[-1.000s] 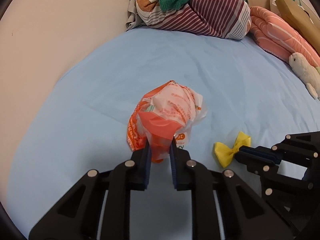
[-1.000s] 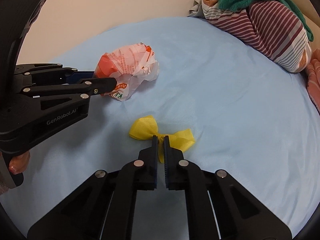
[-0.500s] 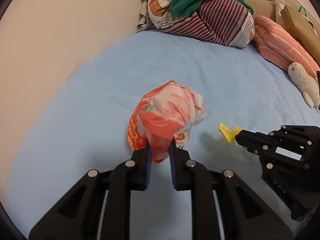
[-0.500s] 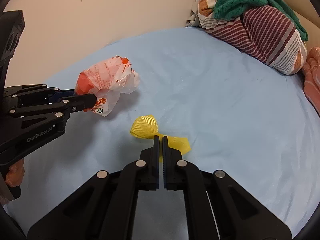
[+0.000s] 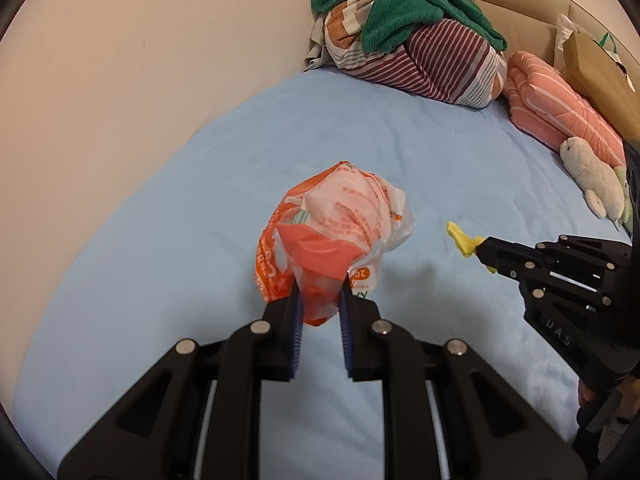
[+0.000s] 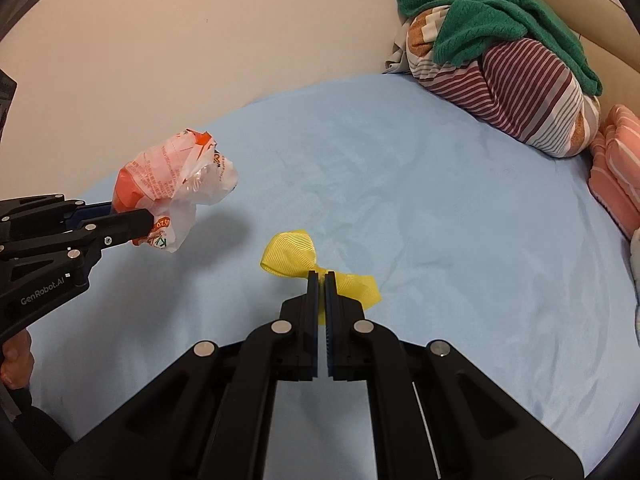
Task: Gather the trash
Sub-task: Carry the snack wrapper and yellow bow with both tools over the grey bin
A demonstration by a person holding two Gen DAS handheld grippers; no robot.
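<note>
While held clear of the light-blue sheet (image 6: pixel 420 200), counted as follows: two black grippers, two pieces of trash, one each. Left gripper (image 5: pixel 320 300) clamped narrowly on one crumpled orange-and-white plastic wrapper (image 5: pixel 336 232), pinched at its near lower edge, the bulk of it bulging beyond the fingertips and casting a shadow on the sheet beneath. Right gripper (image 6: pixel 321 280) pressed nearly fully together on one yellow ribbon bow (image 6: pixel 292 254), gripped at the knot, one loop spread to the left of the fingers, the other to the right. Wrapper to the left of the bow, well apart. Further back at the bed's far corner: one pile of striped bedding (image 5: pixel 436 64) topped with one green towel (image 5: pixel 412 12), one folded pink blanket (image 5: pixel 560 104), one white plush toy (image 5: pixel 588 172), one brown paper bag (image 5: pixel 600 76). Beige wall (image 5: pixel 160 60) along the left side.
</note>
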